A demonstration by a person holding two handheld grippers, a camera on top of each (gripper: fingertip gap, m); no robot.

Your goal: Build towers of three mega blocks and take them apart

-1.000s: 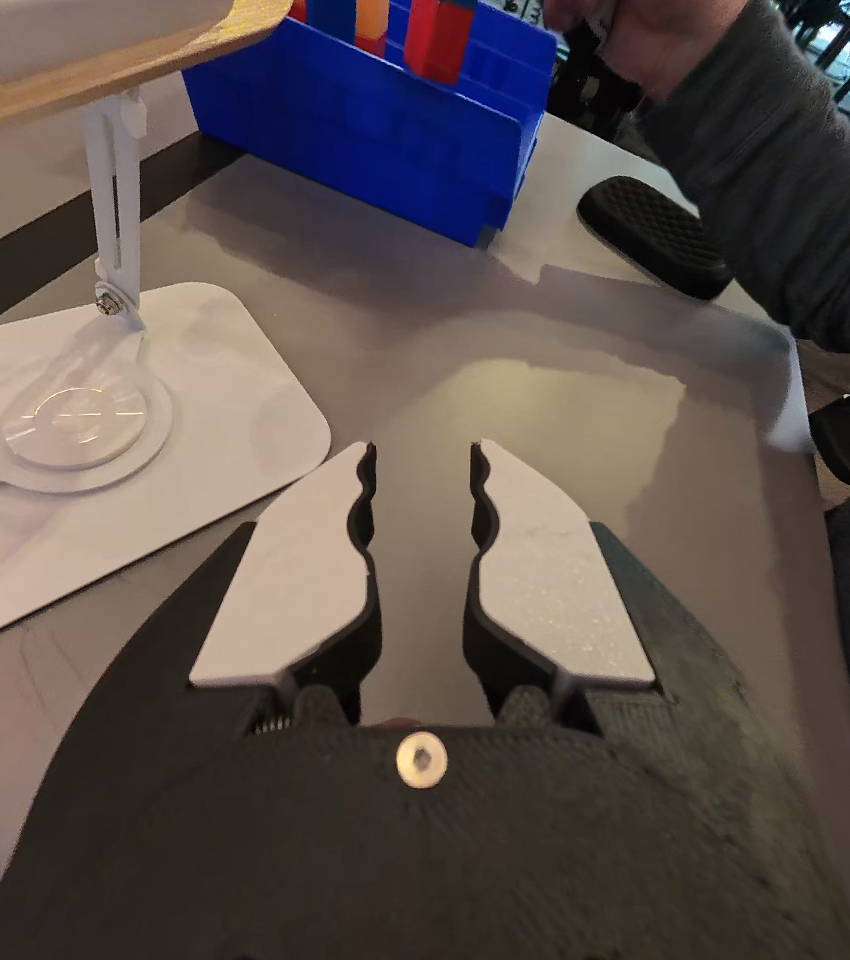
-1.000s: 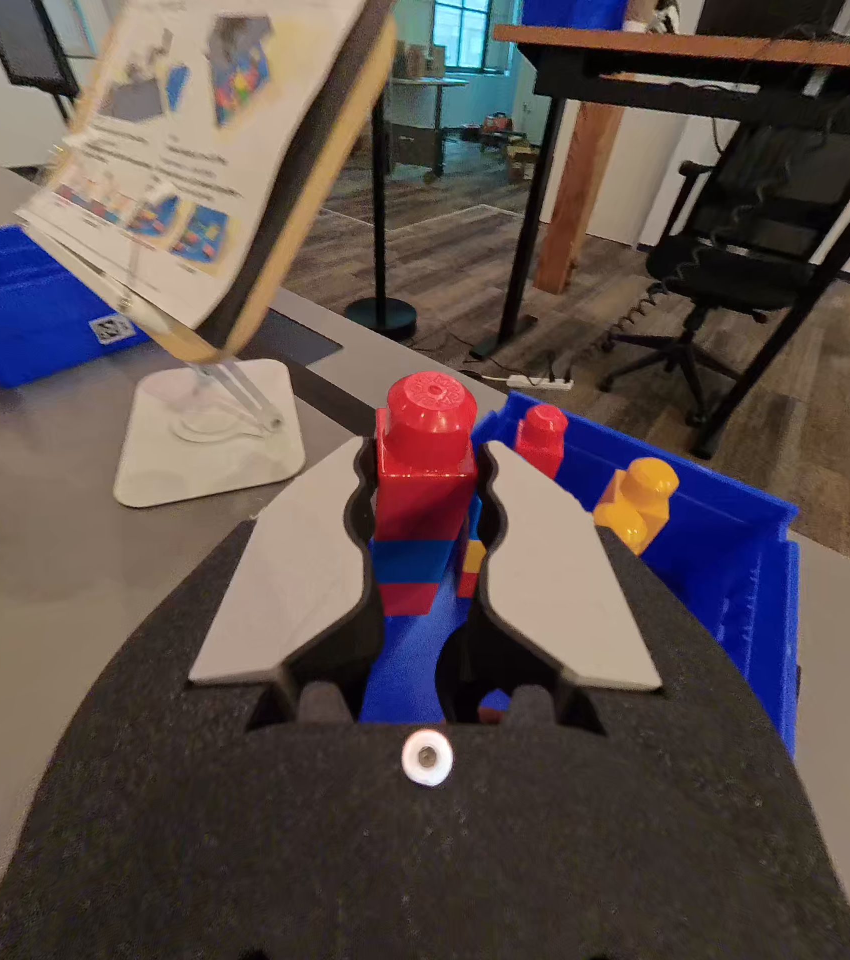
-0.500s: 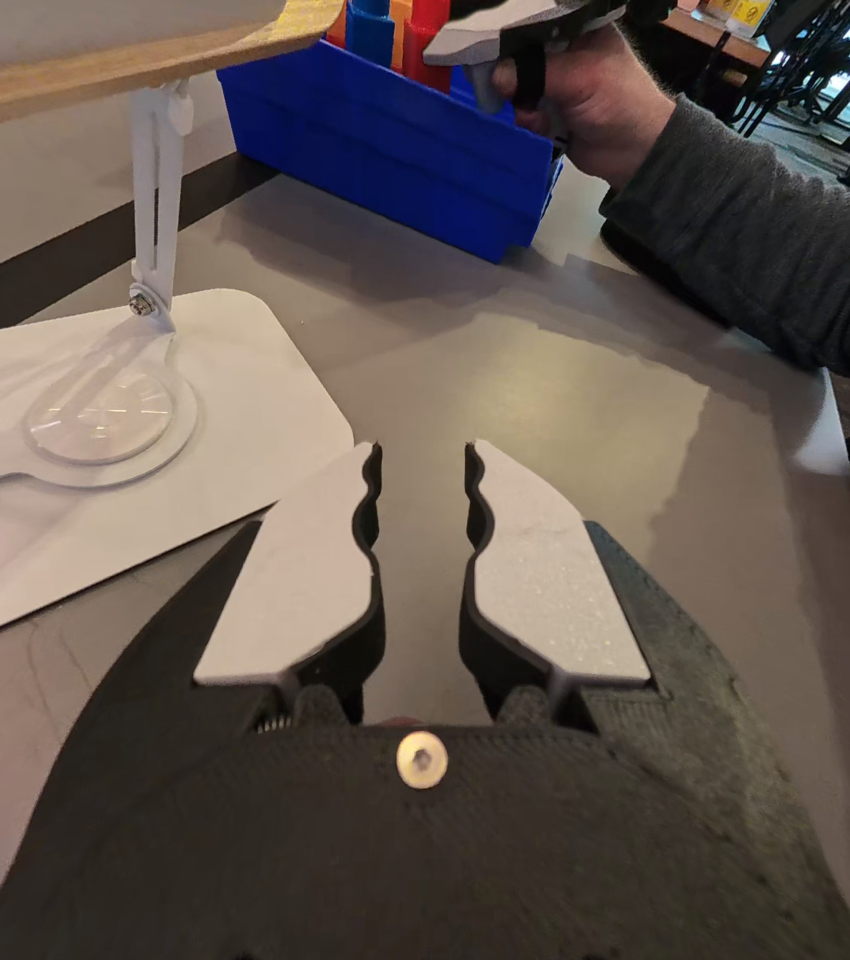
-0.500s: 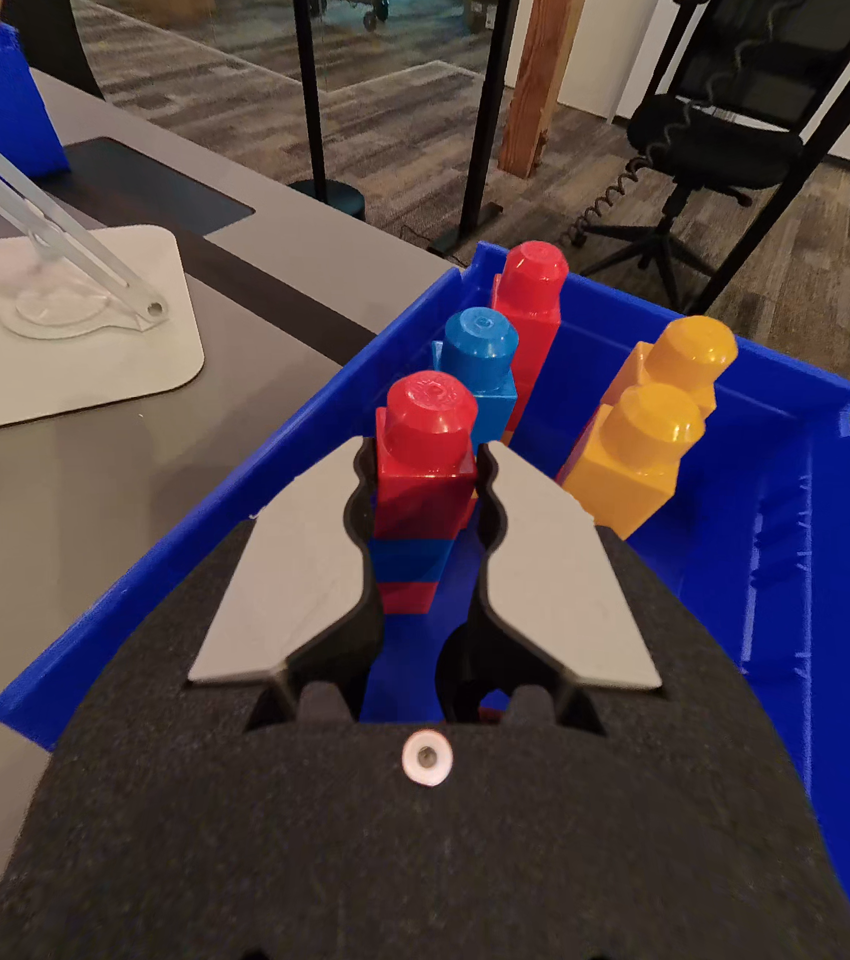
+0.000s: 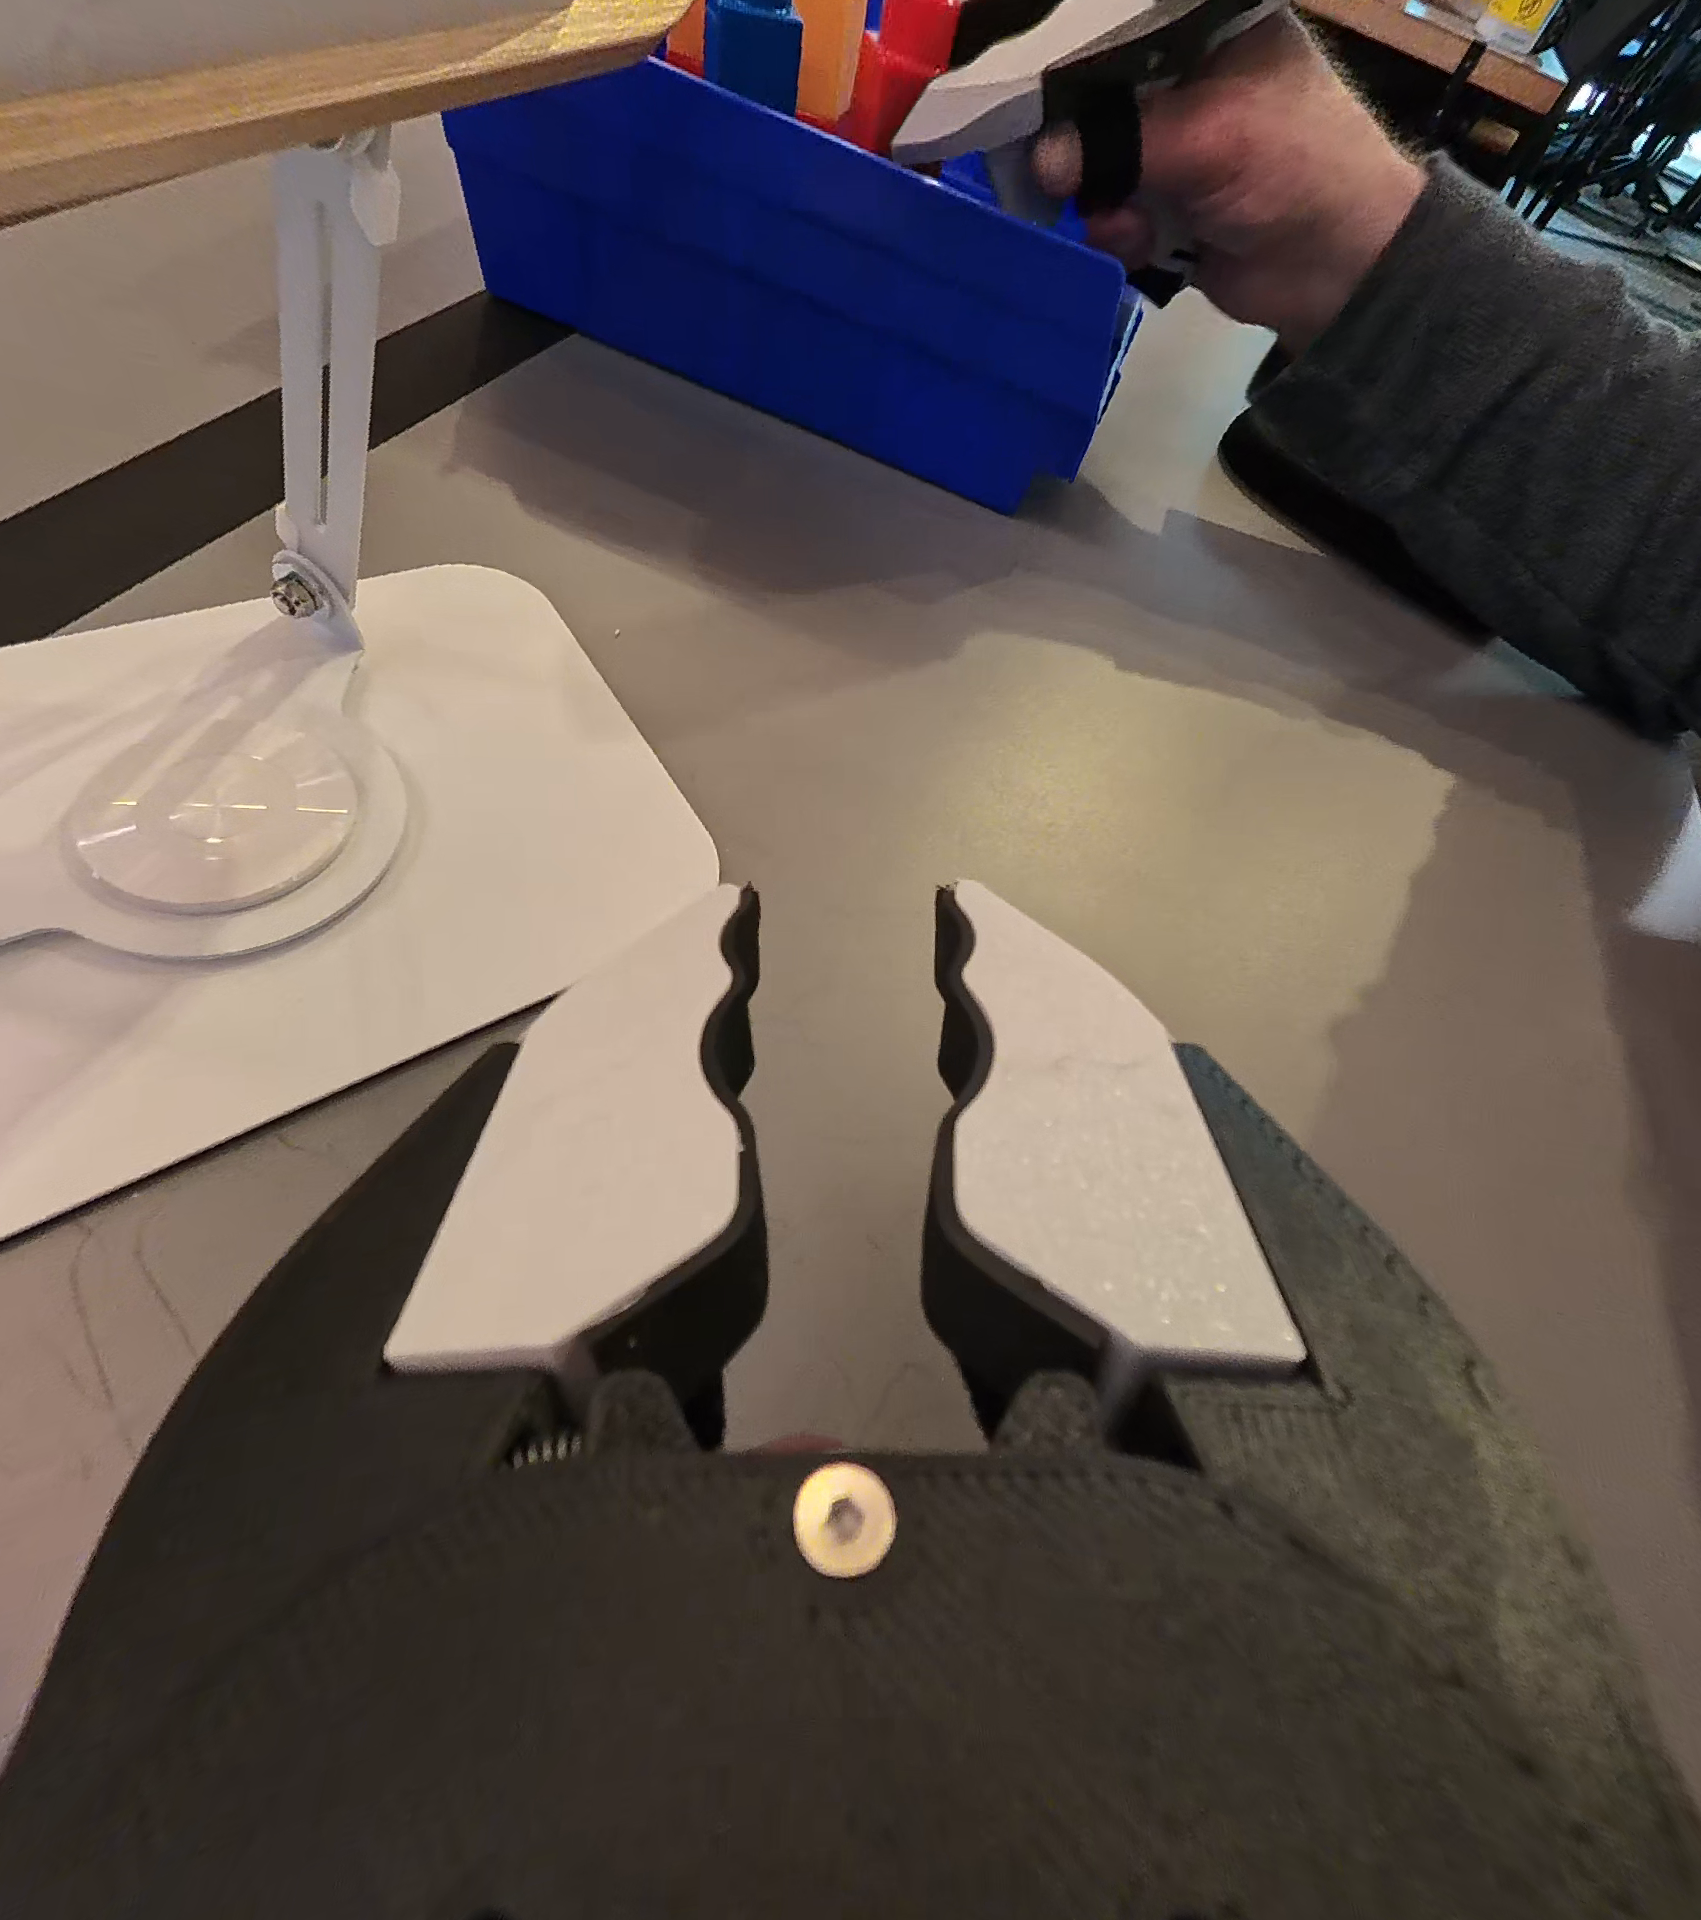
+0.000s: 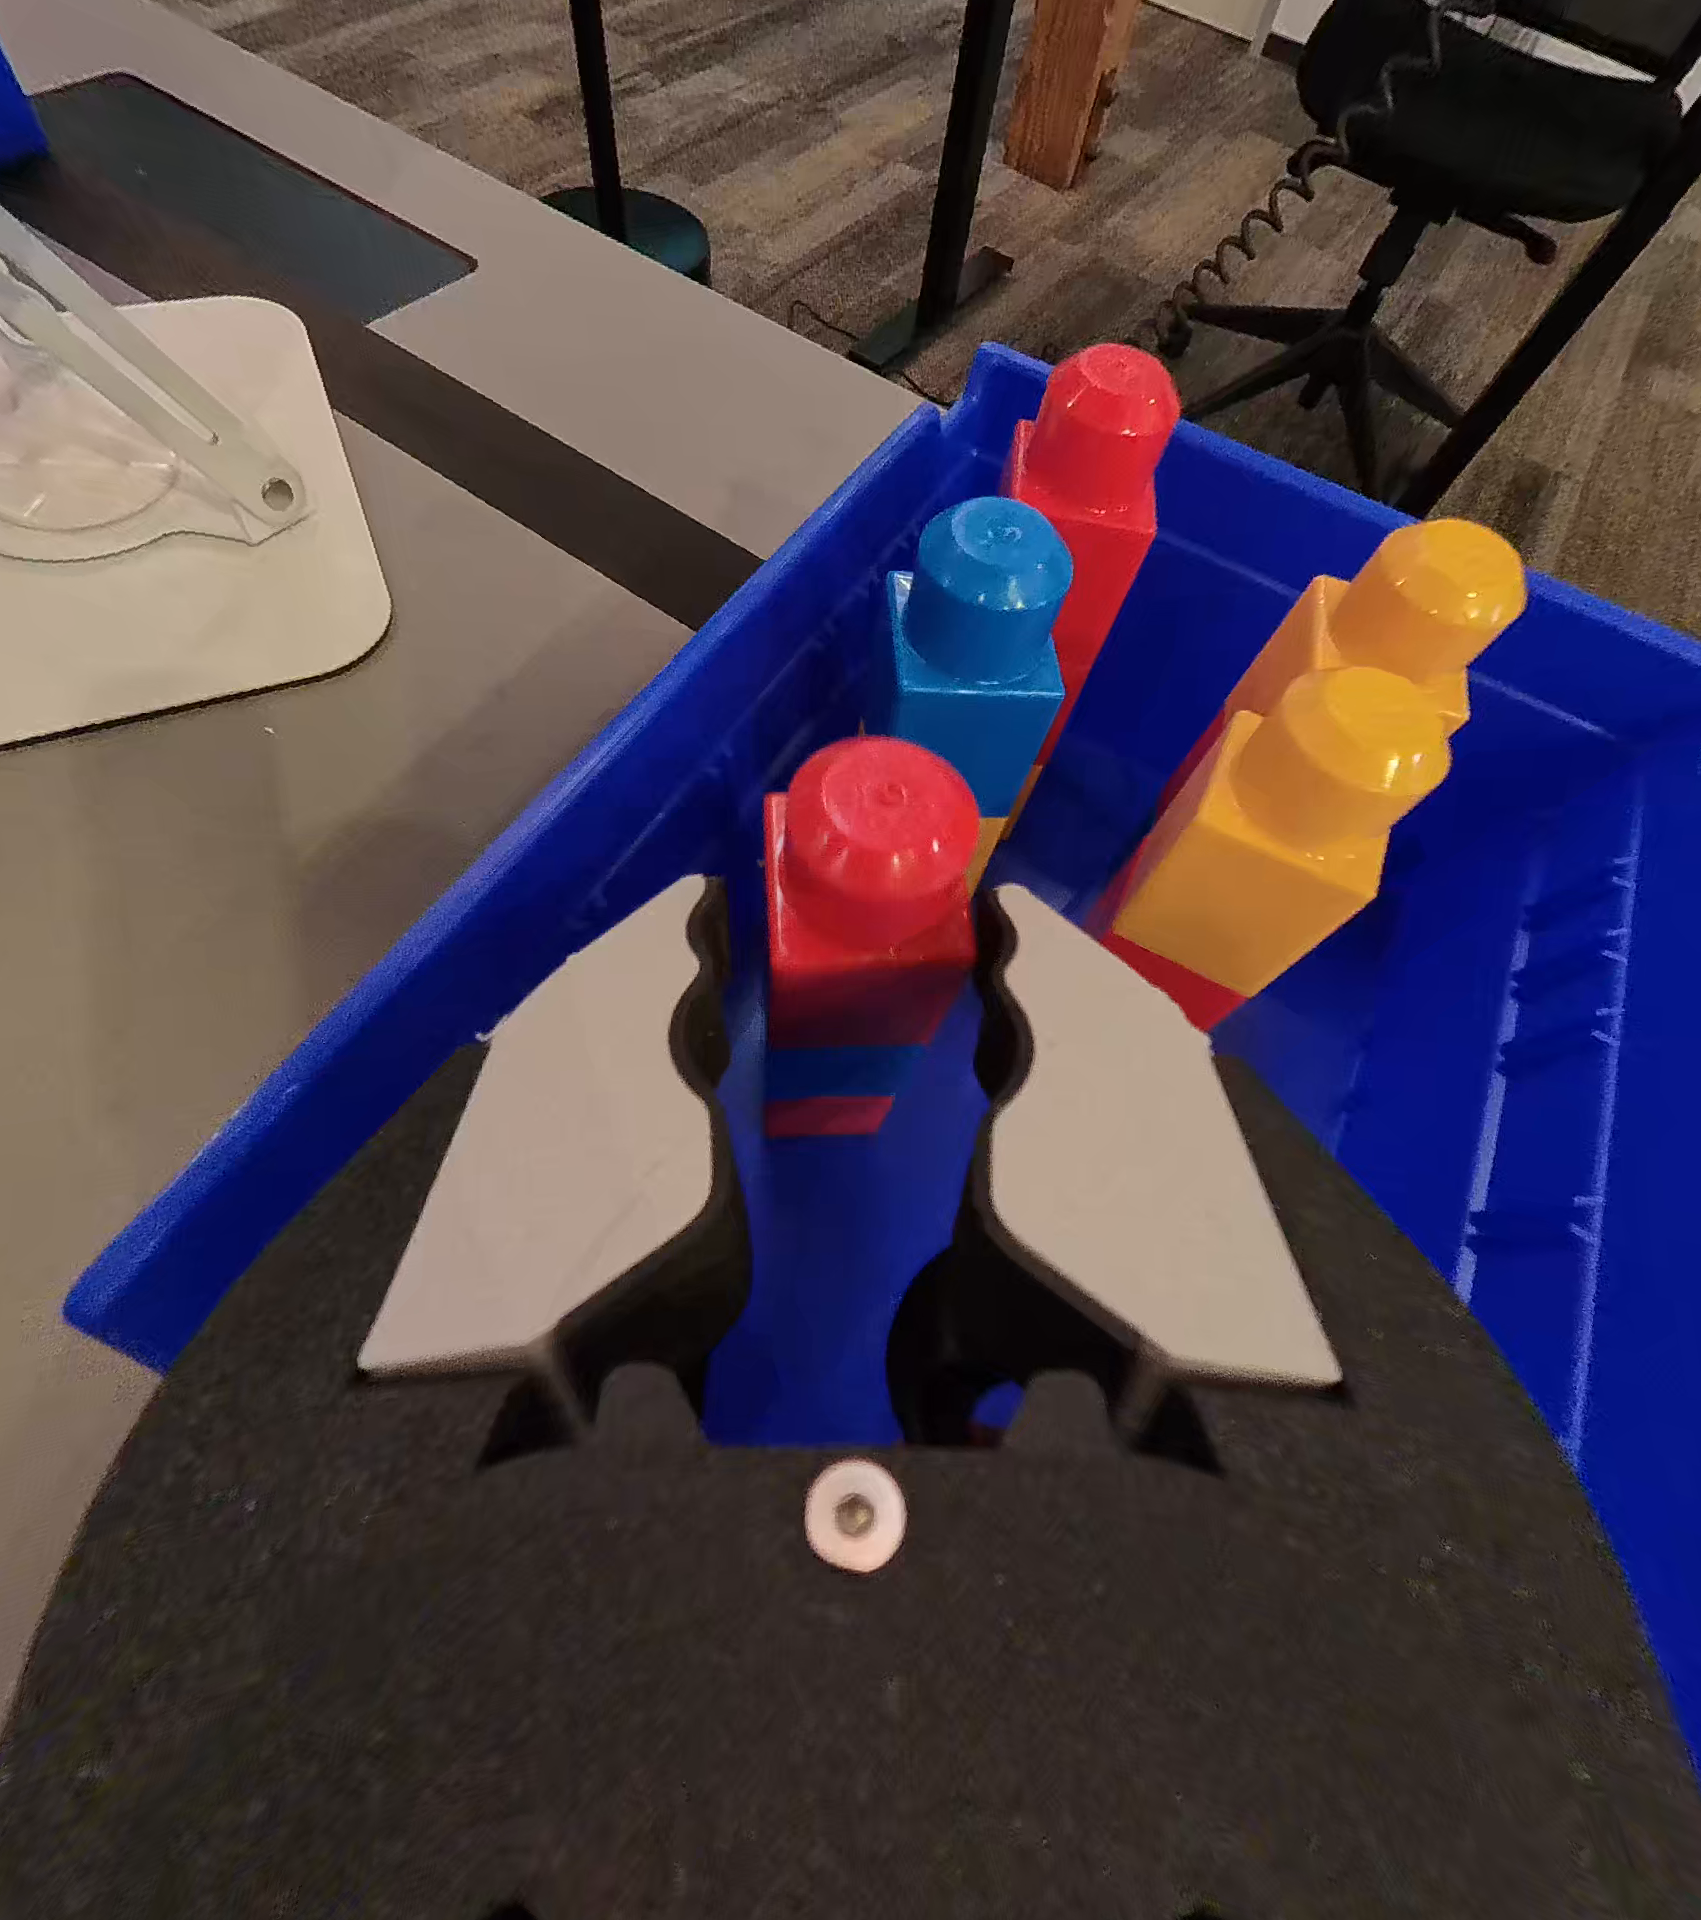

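Observation:
A red-blue-red tower (image 6: 867, 935) stands upright in the blue bin (image 6: 410, 1143), between the fingers of my right gripper (image 6: 851, 904). The jaws stand slightly wider than the tower, with a thin gap on each side. Behind it in the bin stand a blue-topped tower (image 6: 981, 644), a red-topped tower (image 6: 1095, 447) and two yellow-topped towers (image 6: 1293, 831). My left gripper (image 5: 841, 904) is open and empty, low over the grey table. The left wrist view shows the bin (image 5: 773, 260) at the far side, with the right gripper's fingers (image 5: 1012, 73) over it.
A white stand base (image 5: 254, 883) lies left of my left gripper, its post holding a wooden board (image 5: 254, 94) overhead; it also shows in the right wrist view (image 6: 98, 582). A person's sleeve (image 5: 1552, 416) crosses the table's right side. An office chair (image 6: 1448, 125) stands beyond the table. The gap from one gripper's tips to the other's is roughly 35 centimetres.
My right gripper has lowered the red-blue-red tower into the bin and its jaws have parted from it. My left gripper has stayed open and shifted slightly.

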